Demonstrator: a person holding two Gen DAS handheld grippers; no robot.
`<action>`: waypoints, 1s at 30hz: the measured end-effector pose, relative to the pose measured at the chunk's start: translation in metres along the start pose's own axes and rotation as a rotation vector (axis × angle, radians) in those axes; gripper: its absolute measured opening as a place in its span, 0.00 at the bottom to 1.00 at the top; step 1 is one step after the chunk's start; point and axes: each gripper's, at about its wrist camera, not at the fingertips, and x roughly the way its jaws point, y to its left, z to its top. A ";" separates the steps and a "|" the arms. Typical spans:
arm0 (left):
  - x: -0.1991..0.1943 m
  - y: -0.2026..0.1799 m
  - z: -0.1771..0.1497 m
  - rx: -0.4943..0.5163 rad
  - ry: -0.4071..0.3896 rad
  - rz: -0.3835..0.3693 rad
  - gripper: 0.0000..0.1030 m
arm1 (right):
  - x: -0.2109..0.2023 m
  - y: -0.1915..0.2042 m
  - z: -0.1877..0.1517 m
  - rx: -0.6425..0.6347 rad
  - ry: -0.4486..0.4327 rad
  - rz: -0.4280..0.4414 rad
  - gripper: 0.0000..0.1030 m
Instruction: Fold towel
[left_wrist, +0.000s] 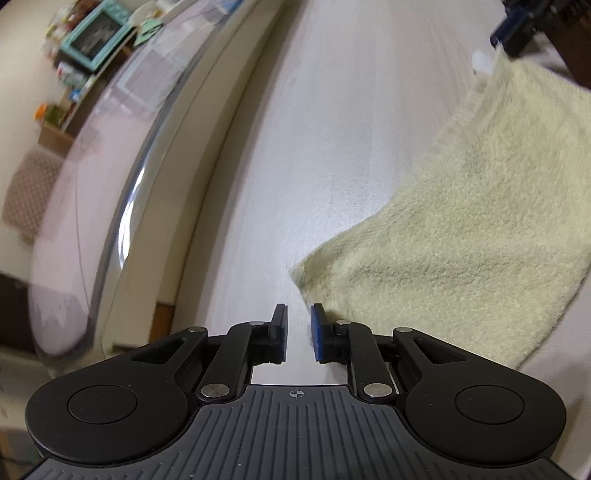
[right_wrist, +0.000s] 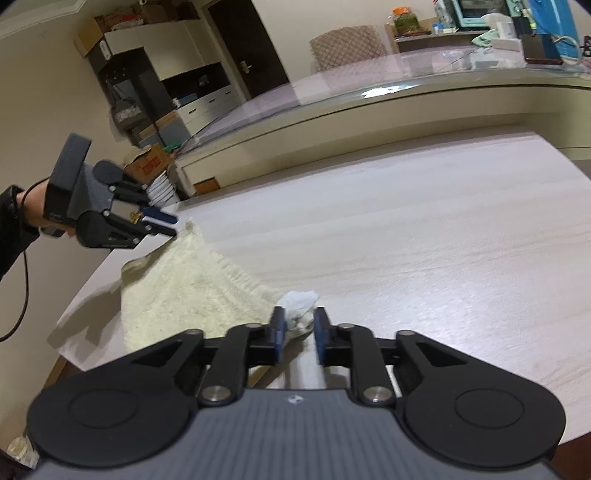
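Two hand-held grippers work the towel (left_wrist: 461, 229), which lies near the table (right_wrist: 424, 240) edge. We see the left hand-held gripper (left_wrist: 298, 332) released beside one corner; the right hand-held gripper (right_wrist: 298, 334) is open around the tagged corner, apparently not pinching. We should close both on adjacent corners together. Pile: pale yellow, thick terry; the edge looks fringed.

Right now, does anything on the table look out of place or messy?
Yes. The towel lies crooked near the table edge, one corner rumpled, and its white tag sticks up at the corner by the right gripper. Nothing looks spilled or damaged.
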 end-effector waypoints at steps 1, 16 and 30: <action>-0.005 0.005 -0.005 -0.046 -0.004 -0.021 0.24 | -0.002 0.000 0.000 -0.003 -0.004 -0.004 0.23; -0.031 0.009 -0.072 -0.442 -0.057 -0.237 0.24 | -0.009 0.010 0.001 -0.029 -0.019 0.012 0.40; -0.040 0.006 -0.086 -0.546 -0.113 -0.226 0.32 | -0.009 0.008 0.004 -0.044 -0.009 0.004 0.51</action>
